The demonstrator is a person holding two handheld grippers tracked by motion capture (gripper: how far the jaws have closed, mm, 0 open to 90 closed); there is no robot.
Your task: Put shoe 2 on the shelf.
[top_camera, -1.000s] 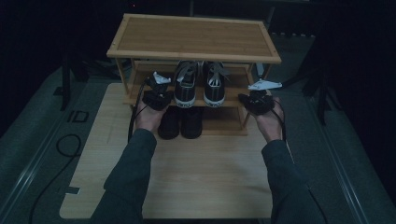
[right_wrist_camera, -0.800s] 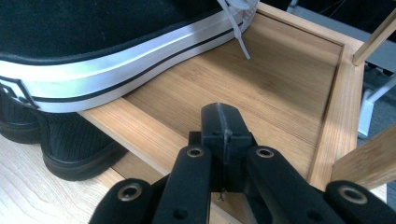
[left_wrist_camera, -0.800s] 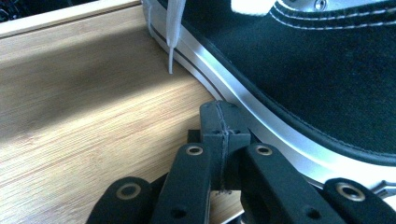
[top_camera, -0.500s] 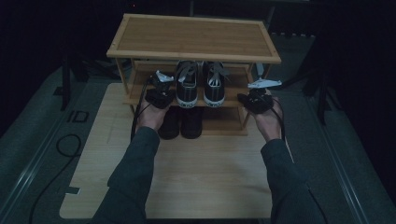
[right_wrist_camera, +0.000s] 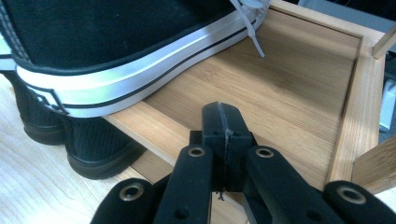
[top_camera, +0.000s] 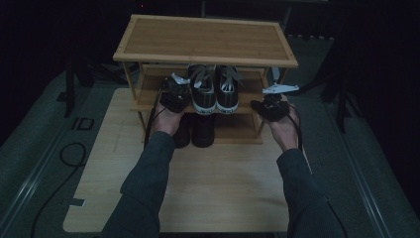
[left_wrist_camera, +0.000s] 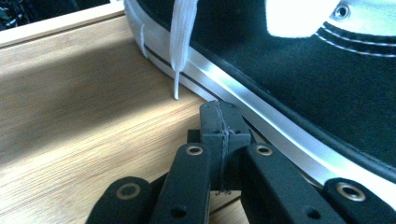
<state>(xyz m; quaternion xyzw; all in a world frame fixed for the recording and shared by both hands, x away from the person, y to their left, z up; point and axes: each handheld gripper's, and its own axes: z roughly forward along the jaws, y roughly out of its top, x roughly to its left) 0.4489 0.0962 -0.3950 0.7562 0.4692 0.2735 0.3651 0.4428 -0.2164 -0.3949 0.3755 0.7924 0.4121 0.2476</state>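
Observation:
A pair of black sneakers with white soles [top_camera: 214, 94] stands on the middle shelf of a wooden shoe rack [top_camera: 205, 39]. My left gripper [top_camera: 173, 91] is over that shelf, just left of the left sneaker. In the left gripper view its jaws [left_wrist_camera: 218, 125] are pressed together on nothing, their tip close against the sneaker's white sole [left_wrist_camera: 261, 116], beside a dangling lace [left_wrist_camera: 180, 42]. My right gripper [top_camera: 267, 106] hovers at the shelf's front right edge. It [right_wrist_camera: 225, 123] is shut and empty, a little apart from the right sneaker [right_wrist_camera: 116, 60].
A pair of plain black shoes [top_camera: 194, 133] sits on the lowest level, also under the shelf edge [right_wrist_camera: 93, 144]. The rack stands on a light wooden board [top_camera: 223, 188]. A rack post and side rail [right_wrist_camera: 362, 116] are to my right gripper's right. A cable [top_camera: 69, 153] lies at the left.
My left gripper has moved forward and up onto the middle shelf beside the left sneaker. The right gripper has barely shifted.

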